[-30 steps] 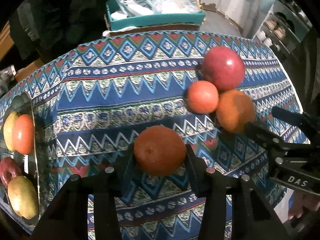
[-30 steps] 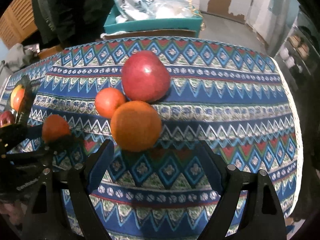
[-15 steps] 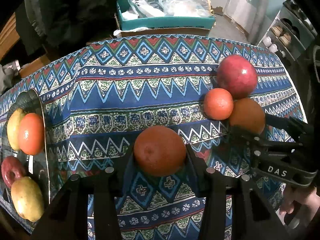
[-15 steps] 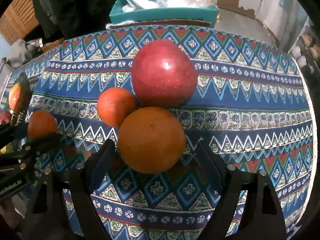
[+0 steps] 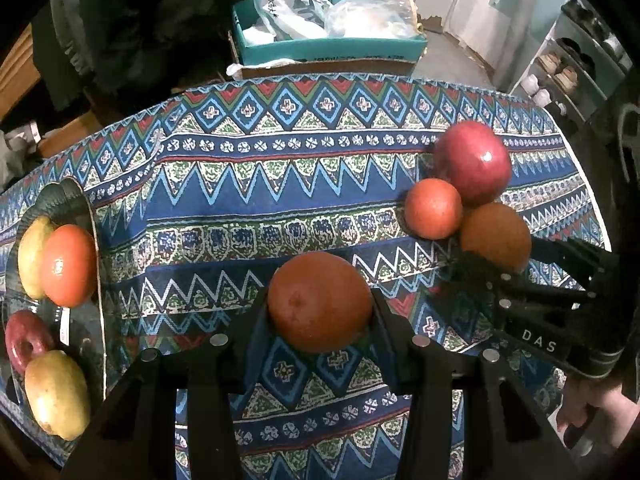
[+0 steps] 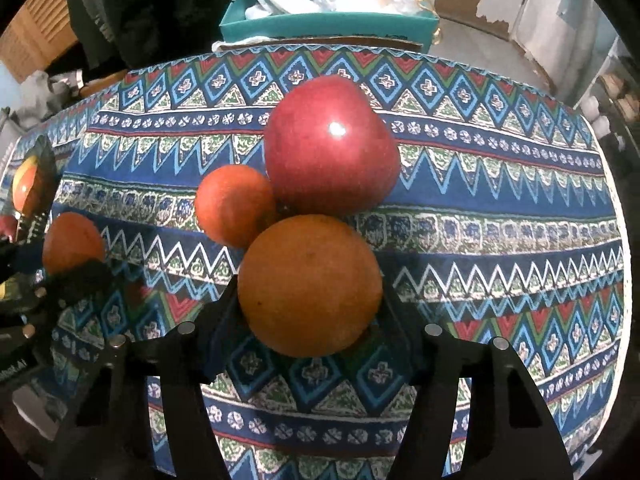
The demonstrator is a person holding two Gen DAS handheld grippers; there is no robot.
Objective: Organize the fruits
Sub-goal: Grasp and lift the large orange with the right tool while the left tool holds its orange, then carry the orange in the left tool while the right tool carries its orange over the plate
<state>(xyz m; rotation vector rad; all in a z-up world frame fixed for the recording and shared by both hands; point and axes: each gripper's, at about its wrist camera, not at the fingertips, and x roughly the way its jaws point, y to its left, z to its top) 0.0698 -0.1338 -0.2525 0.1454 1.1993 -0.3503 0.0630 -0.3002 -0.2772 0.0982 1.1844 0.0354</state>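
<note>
My left gripper (image 5: 320,314) is shut on a large orange (image 5: 320,300), held just above the patterned tablecloth (image 5: 240,184). My right gripper (image 6: 310,304) has its jaws closing on a second orange (image 6: 310,286), and both pads press its sides. That orange touches a small tangerine (image 6: 234,204) and a red apple (image 6: 330,144) behind it. The left wrist view shows the same cluster at the right: apple (image 5: 472,162), tangerine (image 5: 432,208), and the gripped orange (image 5: 494,234) in the right gripper (image 5: 492,256).
A dark plate (image 5: 76,200) at the table's left edge holds two yellow pears, an orange (image 5: 68,264) and a red apple (image 5: 24,340). A teal box (image 5: 328,44) with plastic bags stands beyond the far edge. A hand (image 5: 592,412) shows at lower right.
The right gripper came down and forward over the fruit cluster, and its fingers closed from wide apart onto the orange. The left gripper kept still with its orange.
</note>
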